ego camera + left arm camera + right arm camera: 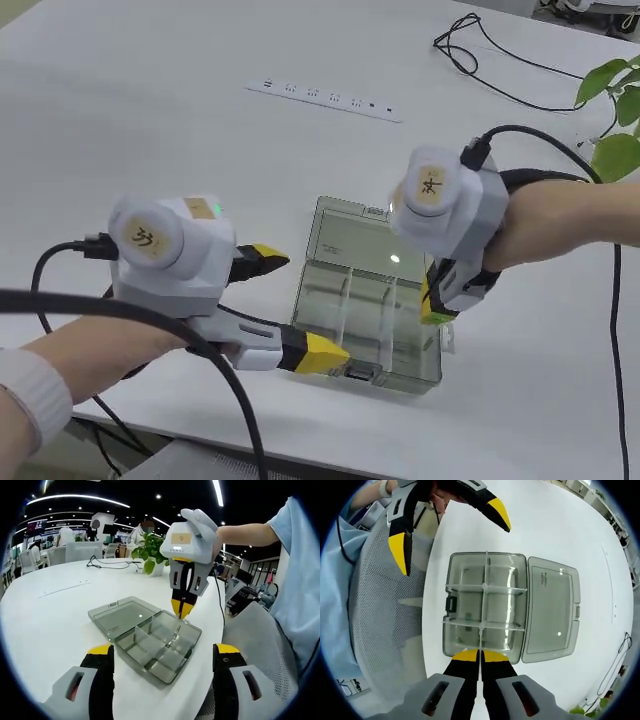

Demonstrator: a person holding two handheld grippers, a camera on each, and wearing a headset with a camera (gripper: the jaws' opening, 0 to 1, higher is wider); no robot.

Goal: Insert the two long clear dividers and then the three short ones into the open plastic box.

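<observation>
Your right gripper (480,655) is clamped shut on the top edge of a thin clear divider strip (483,605), pointing straight down over the shallow, smoky clear plastic box (446,640) on the white table (150,100).

In the right gripper view the strip runs from 6 to 12 o'clock, in line with the seam between the jaws and along the box's centre line. It crosses two crosswise dividers (505,588) that already stand in the box, running from 9 to 3 o'clock. The flat hinged lid (552,610) lies open at 3 o'clock.

That alignment is what the coming press depends on, I judge: hold the strip on the 6–12 line, square to the cross pieces, so that it drops into its slots. I cannot tell whether it is seated yet, nor whether it is a long or a short one.

Your left gripper (295,303) hangs spread wide, holding nothing, at about 8 o'clock from the box in the head view — close enough to steady the near wall if the box slides.
</observation>
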